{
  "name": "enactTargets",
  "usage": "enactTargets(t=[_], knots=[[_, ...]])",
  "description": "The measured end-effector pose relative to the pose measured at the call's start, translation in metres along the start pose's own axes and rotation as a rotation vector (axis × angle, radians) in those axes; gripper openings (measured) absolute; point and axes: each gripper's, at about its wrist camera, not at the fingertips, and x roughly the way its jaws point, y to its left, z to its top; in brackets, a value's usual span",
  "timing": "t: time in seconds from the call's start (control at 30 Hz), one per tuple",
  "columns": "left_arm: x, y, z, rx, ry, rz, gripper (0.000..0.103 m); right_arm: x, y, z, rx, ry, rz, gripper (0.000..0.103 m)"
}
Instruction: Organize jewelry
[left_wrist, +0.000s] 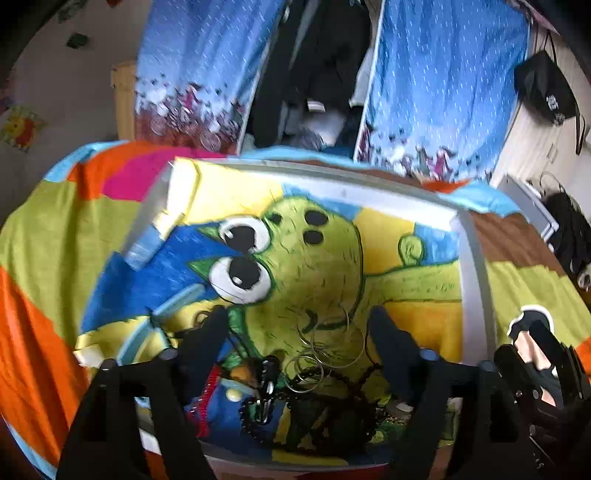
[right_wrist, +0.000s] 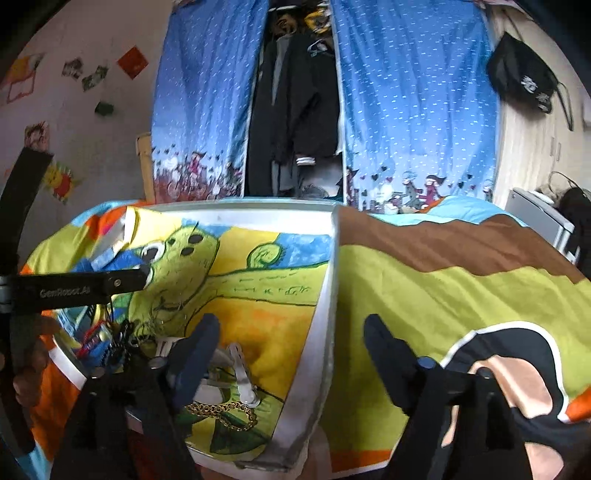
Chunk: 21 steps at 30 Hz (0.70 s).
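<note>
A shallow clear tray (left_wrist: 476, 280) lies on a bright cartoon blanket; it also shows in the right wrist view (right_wrist: 327, 295). In its near end lies a tangle of jewelry: thin silver hoops (left_wrist: 314, 354), a black bead chain (left_wrist: 332, 398), a red beaded piece (left_wrist: 207, 398). My left gripper (left_wrist: 299, 325) is open, its fingers either side of the pile, just above it. In the right wrist view a gold chain (right_wrist: 225, 411) and a clear hair clip (right_wrist: 242, 373) lie at the tray's near end. My right gripper (right_wrist: 290, 330) is open and empty over the tray's right wall.
The left gripper's arm (right_wrist: 77, 288) reaches in from the left of the right wrist view. Blue wardrobe curtains (right_wrist: 413, 110) with hanging dark clothes stand behind the bed. A black bag (right_wrist: 524, 77) hangs on the right wall. The blanket (right_wrist: 461, 306) spreads right of the tray.
</note>
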Motion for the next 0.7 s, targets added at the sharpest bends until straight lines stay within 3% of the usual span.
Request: enactTargets(t=[0.13, 0.37, 0.47, 0.7], knots=[[-0.032, 0.000, 0.001, 0.000, -0.070, 0.017, 0.090, -0.018, -0.004, 0.004, 0.044, -0.046, -0.019, 0.091], [-0.088, -0.004, -0.001, 0.038, -0.221, 0.020, 0.091, -0.066, -0.006, 0.019, 0.089, -0.179, -0.006, 0.103], [-0.108, -0.005, -0.002, 0.039, -0.263, 0.009, 0.100, -0.085, -0.002, 0.025, 0.092, -0.223, 0.000, 0.103], [-0.155, -0.002, -0.012, 0.056, -0.343, -0.008, 0.101, -0.124, 0.010, 0.027, 0.093, -0.279, 0.016, 0.103]])
